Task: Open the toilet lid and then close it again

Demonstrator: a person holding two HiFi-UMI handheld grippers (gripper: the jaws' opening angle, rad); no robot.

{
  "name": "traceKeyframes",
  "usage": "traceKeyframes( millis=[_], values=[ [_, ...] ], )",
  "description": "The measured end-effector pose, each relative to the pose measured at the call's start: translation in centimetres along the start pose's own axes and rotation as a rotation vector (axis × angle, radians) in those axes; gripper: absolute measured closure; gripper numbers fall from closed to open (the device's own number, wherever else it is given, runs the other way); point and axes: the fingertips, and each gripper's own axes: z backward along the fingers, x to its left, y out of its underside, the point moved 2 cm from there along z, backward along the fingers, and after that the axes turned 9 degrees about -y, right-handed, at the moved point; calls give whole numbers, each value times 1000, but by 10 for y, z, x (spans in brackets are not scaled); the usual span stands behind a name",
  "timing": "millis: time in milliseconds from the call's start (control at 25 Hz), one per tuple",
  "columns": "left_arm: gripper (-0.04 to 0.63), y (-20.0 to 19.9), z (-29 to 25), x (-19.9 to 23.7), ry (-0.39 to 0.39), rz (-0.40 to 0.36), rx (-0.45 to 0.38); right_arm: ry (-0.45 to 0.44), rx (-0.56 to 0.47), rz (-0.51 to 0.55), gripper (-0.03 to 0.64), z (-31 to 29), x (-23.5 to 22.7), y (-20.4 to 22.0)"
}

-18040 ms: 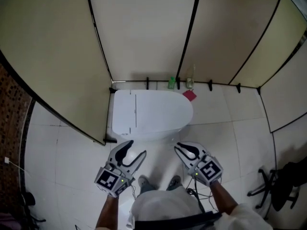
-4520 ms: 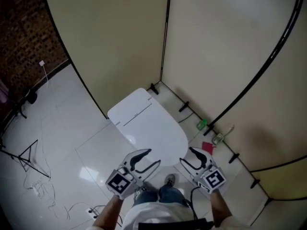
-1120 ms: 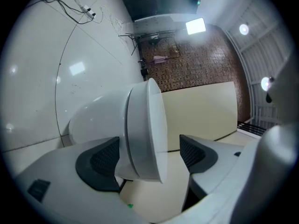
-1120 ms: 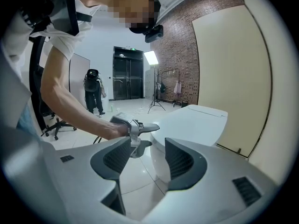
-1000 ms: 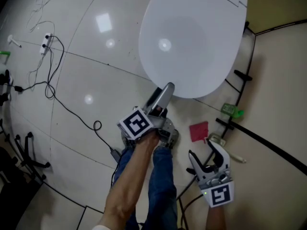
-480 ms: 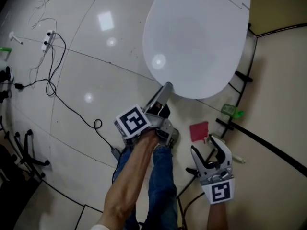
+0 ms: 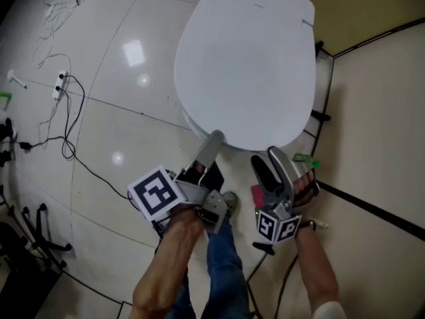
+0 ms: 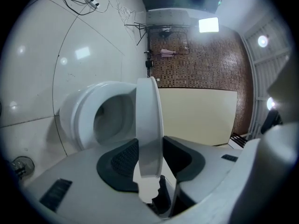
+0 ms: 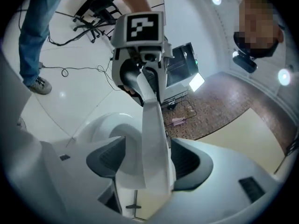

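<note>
The white toilet lid (image 7: pixel 246 65) fills the upper middle of the head view. My left gripper (image 7: pixel 216 137) is shut on its front rim. In the left gripper view the lid (image 8: pixel 148 125) stands edge-on between the pads, raised off the seat and bowl (image 8: pixel 93 120). My right gripper (image 7: pixel 265 157) is at the same rim, just to the right. Its jaws are opening; the lid edge (image 9: pixel 154 139) runs between them with a gap at the left pad. The right gripper view also shows the left gripper (image 9: pixel 140 83) gripping farther along the rim.
Cables (image 7: pixel 73 105) and a power strip (image 7: pixel 61 85) lie on the white tiles at the left. A beige partition (image 7: pixel 372 111) with black feet (image 7: pixel 317 115) stands close on the right. A green bottle (image 7: pixel 304 159) and a red item (image 7: pixel 255 193) lie by it. A shoe (image 7: pixel 229 201) is below the grippers.
The left gripper closed on the lid's front rim and raised it off the seat. The right gripper swung in from the lower right, rolled over, and now straddles the same rim.
</note>
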Motion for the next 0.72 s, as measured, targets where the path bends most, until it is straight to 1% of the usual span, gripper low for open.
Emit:
traceKeyframes(
  millis=[80, 160, 200, 240, 320, 360, 480, 560, 600, 640, 720],
  values=[
    [437, 0, 0, -19, 20, 11, 5, 63, 4, 42, 319, -5, -17, 0],
    [439, -1, -2, -34, 37, 25, 10, 148, 22, 66, 321, -5, -36, 0],
    [439, -2, -2, -39, 42, 30, 13, 182, 28, 67, 370, -4, -44, 0],
    [437, -2, -2, -43, 49, 35, 16, 198, 33, 61, 427, -2, -50, 0],
    [437, -1, -1, -50, 72, 30, 29, 188, 41, 36, 430, 1, -59, 0],
    [436, 0, 0, -55, 90, 11, 39, 176, 44, 24, 431, 2, -64, -1],
    [431, -2, 3, -77, 157, -61, 69, 156, 46, 6, 433, 2, -92, -2],
    [415, -7, 11, -97, 193, -115, 76, 148, 41, -13, 436, 3, -116, -1],
    [399, -10, 17, -107, 209, -157, 79, 141, 37, -27, 436, 3, -128, 0],
    [398, -13, 23, -118, 225, -209, 82, 132, 30, -45, 439, 3, -141, 0],
    [399, -16, 32, -141, 259, -347, 96, 105, 18, -90, 440, 1, -169, 4]
  ],
)
